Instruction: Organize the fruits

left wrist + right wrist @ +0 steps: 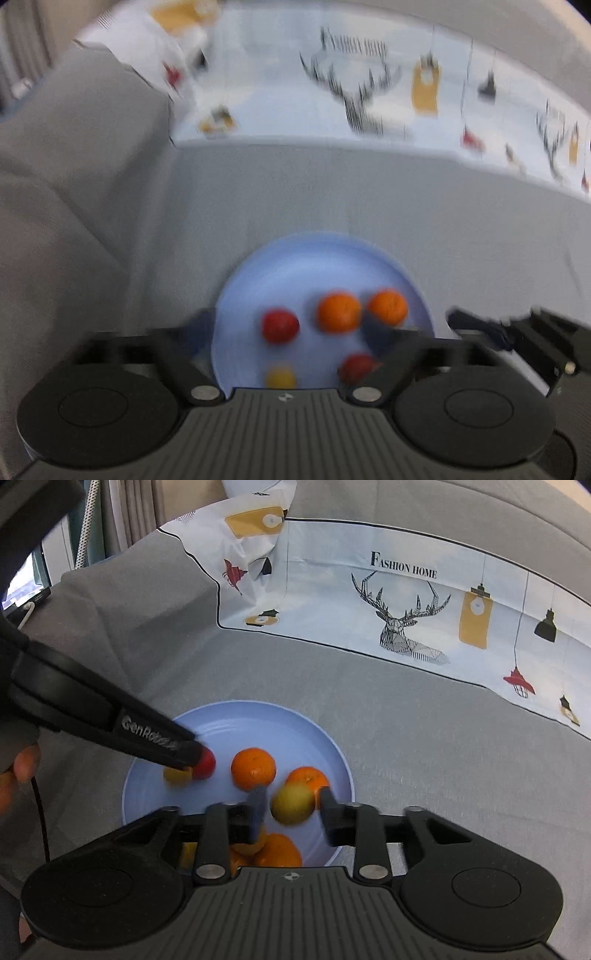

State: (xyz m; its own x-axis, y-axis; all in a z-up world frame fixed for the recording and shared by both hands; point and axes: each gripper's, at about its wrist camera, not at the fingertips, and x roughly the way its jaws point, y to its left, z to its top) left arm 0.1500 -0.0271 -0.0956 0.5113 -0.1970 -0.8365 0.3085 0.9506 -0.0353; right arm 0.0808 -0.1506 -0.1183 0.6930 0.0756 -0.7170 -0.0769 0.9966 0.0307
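A pale blue plate [236, 720] lies on grey cloth and holds several fruits. My right gripper [291, 808] is open over its near side. A yellow-green fruit [293, 803], blurred, sits between the fingers with a small gap on each side. Two oranges [253, 768] lie just beyond, and more oranges [277, 853] lie under the gripper. My left gripper [184, 755] reaches in from the left, its tips at a red fruit [206, 764] and a small yellow fruit [177, 775]. In the blurred left wrist view the left gripper [288, 332] stands wide open over the plate [295, 258], above a red fruit [280, 326].
A printed sheet [406, 602] with a deer and lamps lies across the grey cloth beyond the plate. A crumpled pillow [251, 528] lies at the back left. A hand [14, 771] shows at the left edge. The right gripper [476, 326] shows to the right of the plate.
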